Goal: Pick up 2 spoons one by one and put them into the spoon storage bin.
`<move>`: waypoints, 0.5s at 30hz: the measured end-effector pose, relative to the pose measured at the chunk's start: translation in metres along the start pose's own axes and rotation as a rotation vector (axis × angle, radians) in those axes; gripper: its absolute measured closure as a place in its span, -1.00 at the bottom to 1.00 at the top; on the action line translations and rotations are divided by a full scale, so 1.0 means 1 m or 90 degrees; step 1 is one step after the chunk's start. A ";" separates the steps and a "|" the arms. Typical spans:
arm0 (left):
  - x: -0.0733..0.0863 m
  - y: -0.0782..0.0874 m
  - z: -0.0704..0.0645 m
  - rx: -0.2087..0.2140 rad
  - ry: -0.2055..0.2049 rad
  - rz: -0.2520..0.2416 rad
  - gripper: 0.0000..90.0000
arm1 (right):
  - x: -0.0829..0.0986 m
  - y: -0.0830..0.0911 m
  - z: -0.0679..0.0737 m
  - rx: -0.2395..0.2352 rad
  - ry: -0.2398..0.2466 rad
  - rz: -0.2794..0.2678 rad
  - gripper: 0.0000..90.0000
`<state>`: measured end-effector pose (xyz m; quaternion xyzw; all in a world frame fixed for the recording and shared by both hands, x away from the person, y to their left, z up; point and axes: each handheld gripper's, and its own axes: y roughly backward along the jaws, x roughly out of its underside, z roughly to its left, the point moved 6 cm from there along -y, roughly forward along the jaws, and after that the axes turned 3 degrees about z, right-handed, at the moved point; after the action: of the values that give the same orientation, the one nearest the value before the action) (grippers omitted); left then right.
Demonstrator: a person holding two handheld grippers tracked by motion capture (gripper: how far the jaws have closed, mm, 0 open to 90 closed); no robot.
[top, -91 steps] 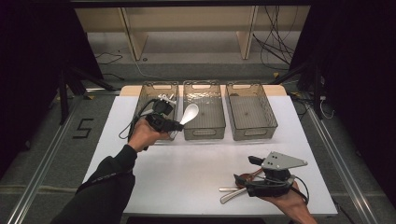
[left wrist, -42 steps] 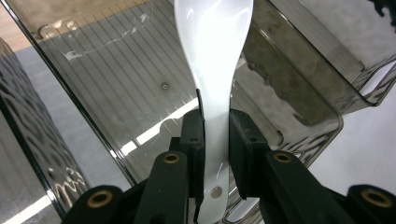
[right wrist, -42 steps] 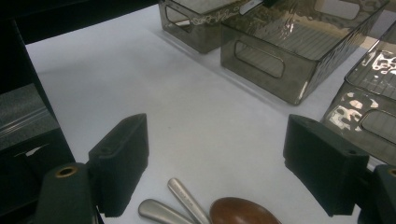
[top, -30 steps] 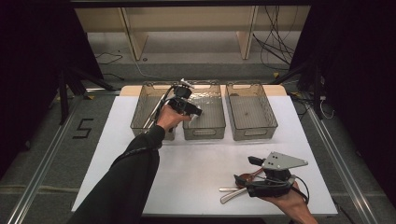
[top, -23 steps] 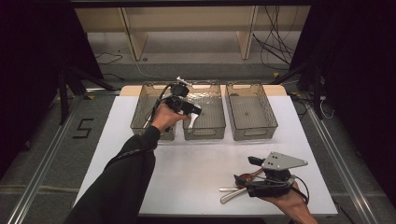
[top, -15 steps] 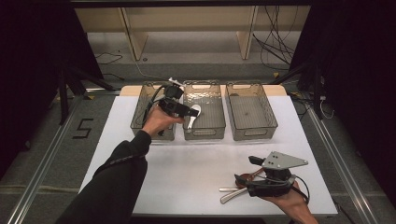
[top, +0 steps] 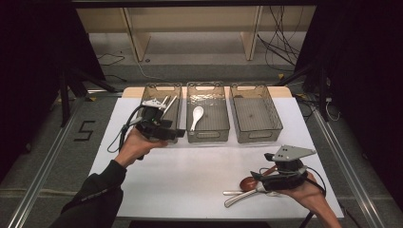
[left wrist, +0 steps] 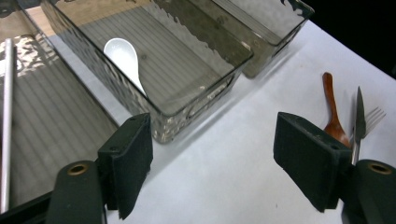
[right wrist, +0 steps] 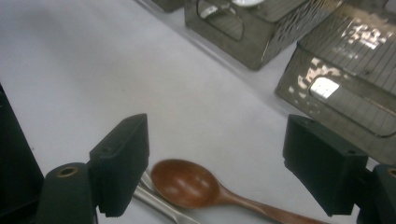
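Note:
A white ceramic spoon lies in the middle one of three clear bins. My left gripper hovers open and empty over the front of the left bin. A wooden spoon lies on the white table near the front right, beside a knife and a fork. My right gripper stands open just above the wooden spoon's bowl, not touching it.
The left bin holds metal utensils and a long metal rod. The right bin has little in it. A silver utensil lies under the wooden spoon's bowl. White tabletop stretches between the hands.
My left gripper carried the white spoon over the middle bin, let it go there, and drew back left and nearer. The right gripper has stayed put.

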<state>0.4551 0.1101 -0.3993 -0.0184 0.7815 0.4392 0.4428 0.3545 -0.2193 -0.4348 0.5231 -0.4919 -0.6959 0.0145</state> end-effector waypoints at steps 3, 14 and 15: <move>0.012 0.003 -0.005 -0.004 -0.010 -0.008 -0.41 | 0.003 -0.004 -0.008 0.004 0.008 0.030 -0.47; 0.043 0.020 -0.017 0.013 -0.020 -0.041 -0.47 | 0.010 -0.009 -0.023 0.009 0.017 0.066 -0.47; 0.046 0.021 -0.016 0.012 -0.020 -0.045 -0.47 | 0.010 -0.010 -0.025 0.011 0.018 0.070 -0.46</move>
<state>0.4075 0.1280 -0.4141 -0.0346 0.7773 0.4162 0.4704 0.3731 -0.2363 -0.4482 0.5051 -0.5256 -0.6824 0.0547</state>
